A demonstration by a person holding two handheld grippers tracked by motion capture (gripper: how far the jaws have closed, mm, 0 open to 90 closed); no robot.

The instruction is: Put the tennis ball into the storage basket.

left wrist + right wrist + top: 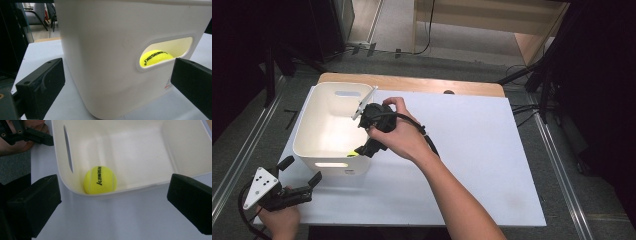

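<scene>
Resting on the floor of the white tub, the yellow tennis ball sat in a near corner, close against the wall with the slot handle, its black lettering facing up toward the right claw's camera. Through that same handle slot the ball also showed in the left claw's view, a yellow curve behind the tub's outer wall. From the high view only a sliver of the ball was visible at the near edge of the tub, just below the right claw. The right claw hung over the tub's near right corner, tilted down into it, with its jaws spread wide and nothing between them; in its own view the two black jaws stood well apart on either side of the tub's rim, clear of the ball. The person's right hand wrapped around its body, the cable trailing back along the forearm. The left claw lay low at the near left corner of the white worktop, held by the left hand, pointing at the tub's side wall; its jaws were also apart and empty, near the tub but not touching it.
</scene>
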